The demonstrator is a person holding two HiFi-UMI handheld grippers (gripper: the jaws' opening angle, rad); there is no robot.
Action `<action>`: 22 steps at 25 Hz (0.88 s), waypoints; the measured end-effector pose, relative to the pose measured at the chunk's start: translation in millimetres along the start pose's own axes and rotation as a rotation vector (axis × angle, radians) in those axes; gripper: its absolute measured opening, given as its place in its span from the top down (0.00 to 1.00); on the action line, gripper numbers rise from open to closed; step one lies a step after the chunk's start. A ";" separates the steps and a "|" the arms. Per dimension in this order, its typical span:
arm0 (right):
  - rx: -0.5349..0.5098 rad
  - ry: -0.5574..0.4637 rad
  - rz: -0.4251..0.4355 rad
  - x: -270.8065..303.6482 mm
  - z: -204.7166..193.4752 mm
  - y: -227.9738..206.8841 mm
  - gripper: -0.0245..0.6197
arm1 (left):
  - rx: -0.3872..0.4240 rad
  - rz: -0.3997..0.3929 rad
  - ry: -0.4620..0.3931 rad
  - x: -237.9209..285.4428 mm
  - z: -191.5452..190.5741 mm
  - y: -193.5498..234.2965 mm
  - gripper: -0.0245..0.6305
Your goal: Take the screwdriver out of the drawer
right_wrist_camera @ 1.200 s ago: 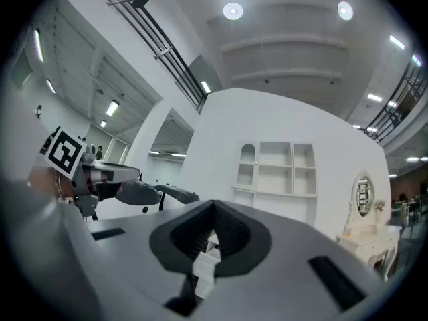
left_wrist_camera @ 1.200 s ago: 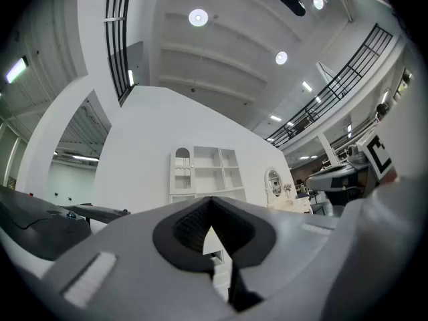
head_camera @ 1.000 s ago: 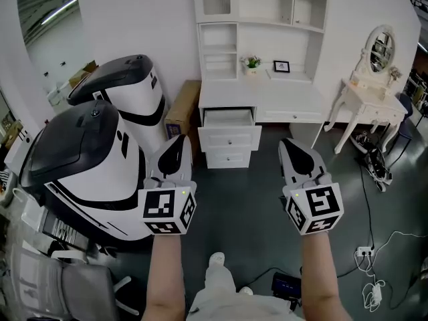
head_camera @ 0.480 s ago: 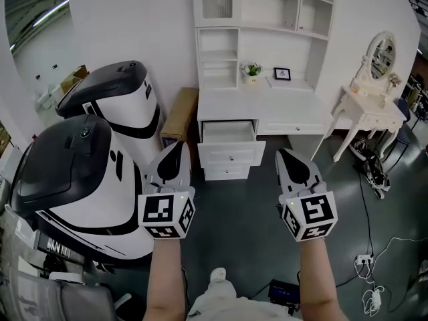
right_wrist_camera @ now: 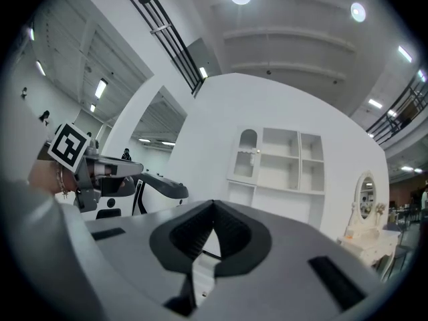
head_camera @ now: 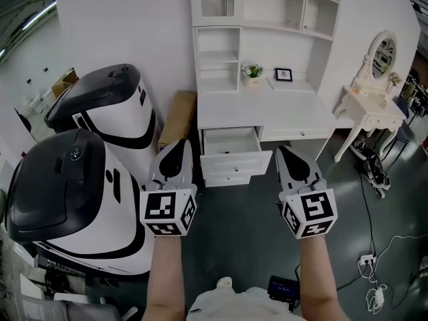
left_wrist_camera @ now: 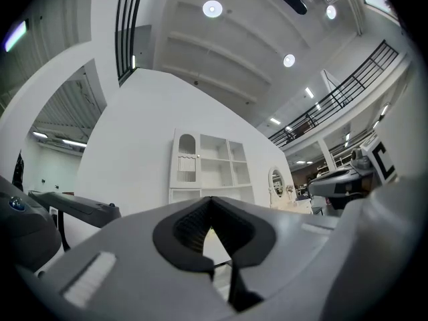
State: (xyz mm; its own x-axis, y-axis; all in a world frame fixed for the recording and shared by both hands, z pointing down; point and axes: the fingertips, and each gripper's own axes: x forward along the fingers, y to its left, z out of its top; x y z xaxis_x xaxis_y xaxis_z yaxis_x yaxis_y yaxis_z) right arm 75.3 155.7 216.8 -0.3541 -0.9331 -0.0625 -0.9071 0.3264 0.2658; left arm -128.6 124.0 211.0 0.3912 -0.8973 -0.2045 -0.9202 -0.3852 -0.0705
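Observation:
A white desk point(head_camera: 267, 110) with a shelf unit on top stands ahead against the wall. Its top left drawer point(head_camera: 235, 160) is pulled open. No screwdriver shows in it from here. Both grippers are held out side by side in front of the desk, well short of it. The left gripper point(head_camera: 180, 147) points at the floor just left of the drawer, with its jaws shut and empty point(left_wrist_camera: 211, 202). The right gripper point(head_camera: 286, 154) is right of the drawer, also shut on nothing point(right_wrist_camera: 214, 206). Each gripper view looks level at the shelf unit.
Two big white-and-black machines point(head_camera: 73, 199) point(head_camera: 110, 105) fill the left side. A cardboard box point(head_camera: 177, 116) leans between them and the desk. A white vanity table with an oval mirror point(head_camera: 371, 102) stands at right, with cables point(head_camera: 371, 169) and a power strip point(head_camera: 366, 261) on the dark floor.
Both grippers and the head have advanced toward the desk, which now looks nearer and larger. The machines have slid back at left. Both pairs of jaws stay shut.

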 end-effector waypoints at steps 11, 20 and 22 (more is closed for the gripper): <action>-0.001 -0.005 -0.013 40.7 -3.9 6.1 0.95 | -0.014 -0.003 0.002 17.9 -15.0 35.5 0.96; 0.008 0.007 -0.001 76.0 -20.7 -10.5 0.95 | -0.016 0.006 0.025 53.6 -32.7 47.0 0.96; 0.012 0.003 0.003 88.6 -24.3 -18.7 0.95 | -0.012 0.012 0.031 64.7 -37.8 50.2 0.96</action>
State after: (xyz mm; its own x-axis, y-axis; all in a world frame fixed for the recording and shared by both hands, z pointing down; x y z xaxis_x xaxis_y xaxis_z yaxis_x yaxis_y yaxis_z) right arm 66.4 63.3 229.7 -0.3563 -0.9325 -0.0586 -0.9085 0.3311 0.2548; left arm -148.9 38.4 231.1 0.3803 -0.9082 -0.1749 -0.9248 -0.3764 -0.0559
